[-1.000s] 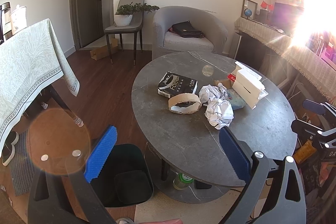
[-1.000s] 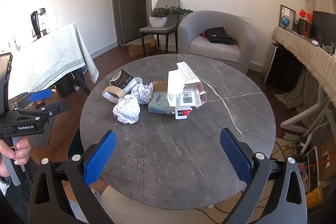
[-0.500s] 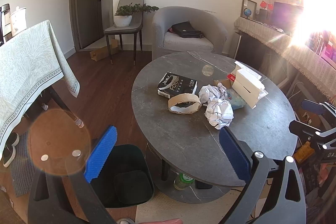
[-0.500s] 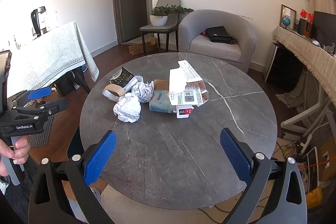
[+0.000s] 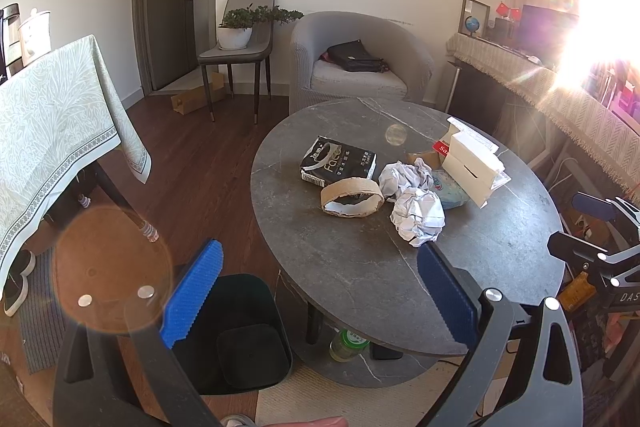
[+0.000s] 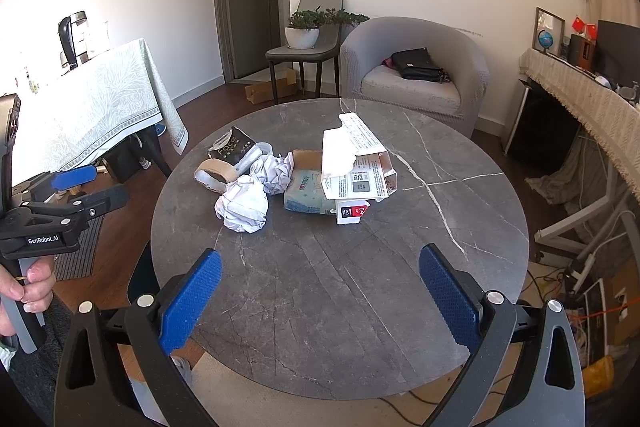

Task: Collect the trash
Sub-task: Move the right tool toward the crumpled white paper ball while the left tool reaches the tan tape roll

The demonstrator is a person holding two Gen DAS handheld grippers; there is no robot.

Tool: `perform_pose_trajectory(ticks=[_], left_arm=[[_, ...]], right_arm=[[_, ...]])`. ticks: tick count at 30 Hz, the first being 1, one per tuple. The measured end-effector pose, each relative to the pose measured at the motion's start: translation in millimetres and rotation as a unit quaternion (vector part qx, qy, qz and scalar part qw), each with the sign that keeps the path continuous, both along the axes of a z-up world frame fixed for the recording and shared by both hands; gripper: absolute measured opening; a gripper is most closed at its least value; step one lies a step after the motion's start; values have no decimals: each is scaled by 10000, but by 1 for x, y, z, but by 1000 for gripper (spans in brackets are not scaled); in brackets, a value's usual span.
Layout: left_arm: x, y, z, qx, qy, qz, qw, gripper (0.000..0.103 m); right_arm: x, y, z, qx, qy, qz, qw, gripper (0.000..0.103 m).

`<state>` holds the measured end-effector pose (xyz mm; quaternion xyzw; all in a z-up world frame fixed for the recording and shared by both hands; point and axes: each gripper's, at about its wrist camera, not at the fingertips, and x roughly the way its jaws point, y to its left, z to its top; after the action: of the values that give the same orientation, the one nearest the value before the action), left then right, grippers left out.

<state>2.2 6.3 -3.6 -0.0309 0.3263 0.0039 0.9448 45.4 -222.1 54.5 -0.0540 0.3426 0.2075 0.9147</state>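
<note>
Round grey marble surface (image 6: 360, 287): crumpled white paper ball (image 6: 242, 207) unmoved, nothing collected. Left gripper (image 5: 320, 291) and right gripper (image 6: 320, 291): barely shifted, fingers spread, empty. Black bin (image 5: 240, 327) beside surface: collection not yet begun.

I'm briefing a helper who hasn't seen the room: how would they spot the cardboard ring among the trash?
Start at the round grey marble table in front of the grey armchair. In the trash pile near its middle, look on the side facing the cloth-covered table. The cardboard ring lies there, just in front of the black tissue pack and beside the crumpled white paper: the only brown, hollow loop.
</note>
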Motion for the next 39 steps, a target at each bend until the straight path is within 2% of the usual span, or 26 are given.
perform_pose_trajectory(ticks=[8,14,16,20,23,28,33,39], left_arm=[[0,2,0,-45,13,-27,10000,99],[3,9,-3,-233,36,-6,9997,99],[6,9,-6,-213,3,-8,9998,99],[16,9,-16,-304,94,-130,9994,95],[23,10,-20,-448,158,-125,9988,88],[31,1,-14,-454,104,-400,9981,79],[49,-4,-17,-449,279,-489,9974,69],[77,-11,-29,-328,436,-545,9970,71]], right_arm=[[0,0,-2,16,27,-2,10000,100],[5,1,-5,65,54,5,10000,99],[9,-4,-5,231,61,-18,9997,89],[26,-17,-7,663,268,-103,9974,81],[29,-15,1,554,10,-103,9984,75],[33,-7,9,669,-37,101,9977,63],[37,4,8,807,124,327,9961,59],[38,13,4,819,278,448,9952,59]])
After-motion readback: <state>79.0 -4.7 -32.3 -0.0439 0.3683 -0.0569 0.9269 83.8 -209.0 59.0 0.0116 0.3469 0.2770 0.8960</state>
